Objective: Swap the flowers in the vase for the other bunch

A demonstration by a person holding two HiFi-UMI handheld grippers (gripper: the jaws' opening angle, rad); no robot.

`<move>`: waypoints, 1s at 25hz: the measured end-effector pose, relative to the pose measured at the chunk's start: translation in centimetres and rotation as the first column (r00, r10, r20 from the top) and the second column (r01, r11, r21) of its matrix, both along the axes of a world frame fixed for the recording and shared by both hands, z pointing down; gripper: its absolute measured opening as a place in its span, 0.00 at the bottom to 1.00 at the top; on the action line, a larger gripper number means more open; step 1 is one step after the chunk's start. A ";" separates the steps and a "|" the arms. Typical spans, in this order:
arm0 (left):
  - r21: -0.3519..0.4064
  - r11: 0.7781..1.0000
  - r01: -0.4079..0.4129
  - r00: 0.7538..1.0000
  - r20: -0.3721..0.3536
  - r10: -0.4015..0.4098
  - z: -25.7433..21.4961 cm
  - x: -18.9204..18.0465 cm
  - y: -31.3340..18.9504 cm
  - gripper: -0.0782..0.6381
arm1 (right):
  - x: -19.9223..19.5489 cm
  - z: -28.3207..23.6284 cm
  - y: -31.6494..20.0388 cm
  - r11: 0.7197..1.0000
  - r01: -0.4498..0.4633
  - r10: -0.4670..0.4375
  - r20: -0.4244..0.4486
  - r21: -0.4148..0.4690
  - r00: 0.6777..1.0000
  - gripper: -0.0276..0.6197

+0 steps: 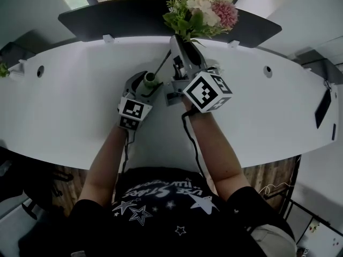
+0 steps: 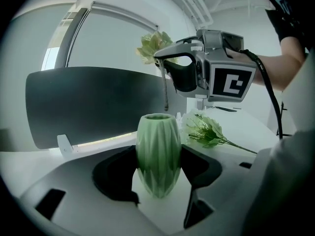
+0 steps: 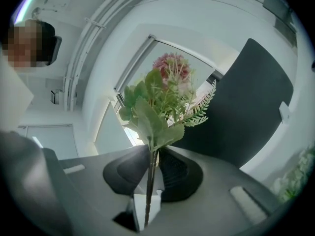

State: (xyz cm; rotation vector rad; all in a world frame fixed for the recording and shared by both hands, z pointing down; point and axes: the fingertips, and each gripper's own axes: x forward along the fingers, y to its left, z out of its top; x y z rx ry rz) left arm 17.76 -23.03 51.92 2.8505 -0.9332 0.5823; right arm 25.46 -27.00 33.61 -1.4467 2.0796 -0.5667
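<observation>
A ribbed green vase [image 2: 158, 154] stands upright on the white table [image 1: 69, 106], its mouth empty. My left gripper [image 1: 148, 80] reaches around it, and the pads lie against its two sides. My right gripper [image 1: 178, 43] is shut on the stem of a bunch with a pink bloom and green leaves [image 3: 165, 95]. It holds the bunch upright over the vase. In the left gripper view the stem's lower end [image 2: 166, 95] hangs just above the vase mouth. The other bunch [image 2: 207, 132], pale green, lies flat on the table to the right of the vase.
A dark curved panel [image 1: 128, 17] runs along the table's far edge, with a window behind it. Small white clips [image 1: 109, 38] sit at the panel's foot. A black flat object [image 1: 323, 109] lies at the table's right end.
</observation>
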 end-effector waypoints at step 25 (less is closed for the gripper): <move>0.000 1.000 -0.011 0.998 -0.063 0.011 0.3 -1.2 -1.6 0.50 | -10.2 9.0 2.2 0.915 0.357 -0.402 -0.474 -0.186 0.784 0.14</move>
